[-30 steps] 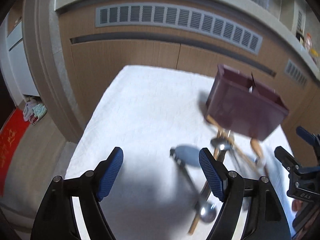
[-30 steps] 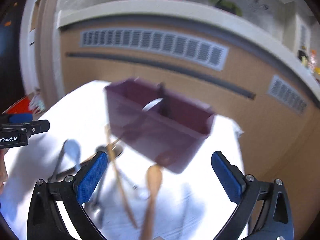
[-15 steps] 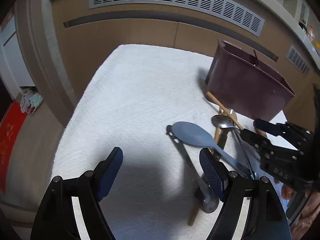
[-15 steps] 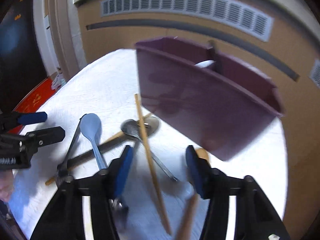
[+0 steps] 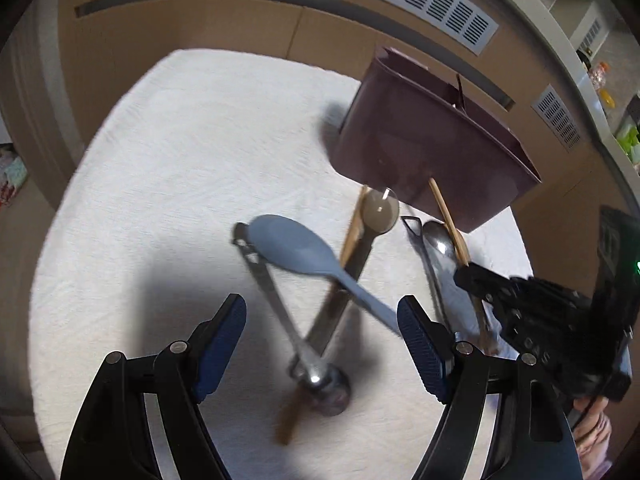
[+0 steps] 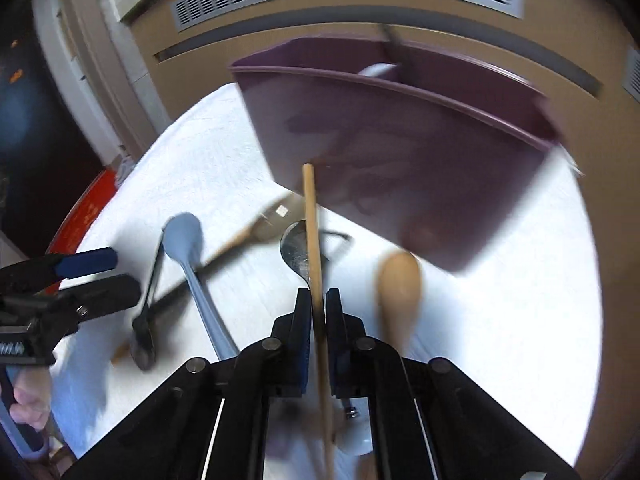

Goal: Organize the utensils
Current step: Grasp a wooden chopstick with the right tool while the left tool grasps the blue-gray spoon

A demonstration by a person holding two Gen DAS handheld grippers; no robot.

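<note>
A thin wooden chopstick (image 6: 311, 216) is clamped tight by the right gripper (image 6: 318, 300); nothing is held between the wide-spread left gripper (image 5: 320, 320) fingers.

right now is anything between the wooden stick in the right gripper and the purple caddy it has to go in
Nothing visible blocks it. The right gripper is shut on the wooden stick, whose far end points at the near wall of the purple caddy. That wall itself must be cleared; the metal spoon lies under the stick.
</note>
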